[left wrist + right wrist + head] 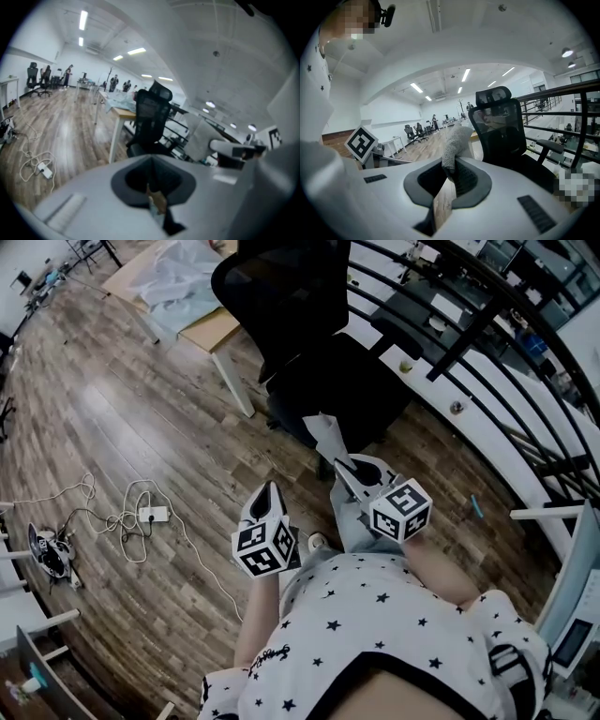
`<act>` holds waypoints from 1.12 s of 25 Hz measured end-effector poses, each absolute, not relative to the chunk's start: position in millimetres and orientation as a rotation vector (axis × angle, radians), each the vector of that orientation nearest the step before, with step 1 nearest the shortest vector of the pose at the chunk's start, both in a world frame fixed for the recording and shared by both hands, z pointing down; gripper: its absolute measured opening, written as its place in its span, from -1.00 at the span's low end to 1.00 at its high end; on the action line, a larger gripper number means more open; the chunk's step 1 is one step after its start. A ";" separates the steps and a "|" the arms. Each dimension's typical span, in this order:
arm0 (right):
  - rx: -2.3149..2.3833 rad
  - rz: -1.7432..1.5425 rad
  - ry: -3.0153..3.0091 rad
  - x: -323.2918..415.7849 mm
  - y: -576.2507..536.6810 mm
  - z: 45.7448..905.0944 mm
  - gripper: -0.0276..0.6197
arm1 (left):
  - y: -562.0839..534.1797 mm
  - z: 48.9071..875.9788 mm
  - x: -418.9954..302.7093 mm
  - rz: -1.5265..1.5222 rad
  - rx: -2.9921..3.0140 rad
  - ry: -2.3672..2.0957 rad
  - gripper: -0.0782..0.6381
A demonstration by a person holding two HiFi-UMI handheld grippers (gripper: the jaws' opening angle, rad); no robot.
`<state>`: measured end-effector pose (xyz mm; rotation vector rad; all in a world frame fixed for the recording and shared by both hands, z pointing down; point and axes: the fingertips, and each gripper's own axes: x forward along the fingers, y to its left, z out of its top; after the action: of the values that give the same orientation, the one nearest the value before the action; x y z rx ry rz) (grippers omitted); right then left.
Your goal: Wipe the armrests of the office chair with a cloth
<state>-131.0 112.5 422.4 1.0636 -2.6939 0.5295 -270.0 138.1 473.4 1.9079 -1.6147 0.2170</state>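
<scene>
The black office chair [309,343] stands ahead of me on the wood floor, its seat facing me. My right gripper [339,463] is shut on a grey cloth [324,432] that sticks up out of the jaws and points at the seat. In the right gripper view the cloth [457,143] hangs pinched between the pads, with the chair [501,131] behind it and one armrest [551,146] at its right. My left gripper [271,493] is held beside the right one, a little nearer to me, shut on nothing. The left gripper view shows the chair [150,122] some way off.
A wooden desk [214,332] with white legs and a plastic sheet on it stands left of the chair. A black railing [487,324] runs along the right. Cables and a power strip [150,515] lie on the floor at the left.
</scene>
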 end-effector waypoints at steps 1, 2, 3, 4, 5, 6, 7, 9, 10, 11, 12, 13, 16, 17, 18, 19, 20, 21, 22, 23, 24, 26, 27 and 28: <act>1.060 0.522 -2.689 -130.7 107.8 423.7 -0.83 | 135.4 474.0 -270.0 0.218 1.904 -1.617 -0.77; 1.054 0.516 -2.685 -130.4 103.1 425.3 -0.82 | 132.8 475.2 -269.9 0.219 1.899 -1.621 -0.77; 1.047 0.511 -2.682 -130.1 98.0 427.1 -0.82 | 130.3 477.0 -269.7 0.221 1.892 -1.624 -0.77; 1.039 0.509 -2.680 -129.8 92.3 428.8 -0.82 | 127.6 479.2 -269.8 0.222 1.882 -1.628 -0.77; 1.031 0.505 -2.680 -129.9 85.5 430.2 -0.83 | 124.4 481.4 -270.1 0.223 1.870 -1.633 -0.77; 1.023 0.497 -2.680 -130.2 77.6 431.3 -0.82 | 120.5 483.5 -270.5 0.224 1.858 -1.636 -0.77; 1.014 0.484 -2.678 -130.8 68.7 432.4 -0.82 | 115.9 485.2 -270.9 0.226 1.848 -1.640 -0.77; 0.993 0.457 -2.669 -132.4 50.4 435.3 -0.82 | 105.3 487.4 -271.5 0.234 1.833 -1.648 -0.77; 0.979 0.451 -2.665 -133.6 42.0 437.1 -0.83 | 100.1 488.1 -271.9 0.236 1.826 -1.653 -0.77; 0.963 0.448 -2.662 -135.2 34.4 439.1 -0.82 | 95.0 488.7 -272.4 0.238 1.817 -1.658 -0.77; 0.945 0.444 -2.659 -137.2 27.3 441.2 -0.82 | 90.0 489.3 -273.1 0.237 1.808 -1.663 -0.77; 0.926 0.435 -2.656 -139.4 20.3 443.5 -0.83 | 84.9 490.2 -273.7 0.235 1.799 -1.668 -0.77; 0.871 0.402 -2.643 -146.0 -2.1 451.0 -0.82 | 68.6 493.2 -274.5 0.224 1.771 -1.682 -0.77; 0.856 0.396 -2.637 -147.9 -10.0 453.3 -0.83 | 63.2 493.7 -274.1 0.220 1.762 -1.684 -0.77; 0.842 0.393 -2.631 -149.8 -17.6 455.5 -0.82 | 58.3 494.1 -273.5 0.218 1.753 -1.686 -0.77; 0.828 0.391 -2.624 -151.8 -24.8 458.1 -0.83 | 54.0 494.8 -273.1 0.219 1.745 -1.688 -0.77; 0.814 0.390 -2.617 -154.0 -31.5 461.0 -0.83 | 50.2 495.7 -272.9 0.222 1.736 -1.691 -0.77; 0.800 0.388 -2.610 -156.4 -38.0 464.0 -0.83 | 46.6 496.7 -273.0 0.225 1.727 -1.694 -0.77; 0.785 0.384 -2.604 -159.0 -44.3 467.0 -0.83 | 43.0 497.5 -273.1 0.225 1.717 -1.698 -0.77; 0.768 0.378 -2.598 -161.7 -50.1 470.3 -0.83 | 39.8 498.2 -273.1 0.224 1.707 -1.701 -0.77; 0.749 0.371 -2.592 -164.5 -55.3 474.2 -0.83 | 37.2 499.1 -272.9 0.224 1.697 -1.705 -0.77; 0.705 0.355 -2.579 -170.1 -64.4 483.9 -0.83 | 33.3 502.2 -271.9 0.229 1.676 -1.715 -0.77; 0.680 0.346 -2.571 -172.9 -68.9 489.2 -0.83 | 31.3 504.1 -271.3 0.235 1.664 -1.721 -0.77; 0.655 0.334 -2.563 -175.9 -73.8 494.4 -0.83 | 29.0 505.8 -271.0 0.241 1.653 -1.728 -0.77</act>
<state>-175.9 -73.8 494.4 0.6553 -2.5625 0.3344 -271.0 29.0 505.8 1.6534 -1.7277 0.2413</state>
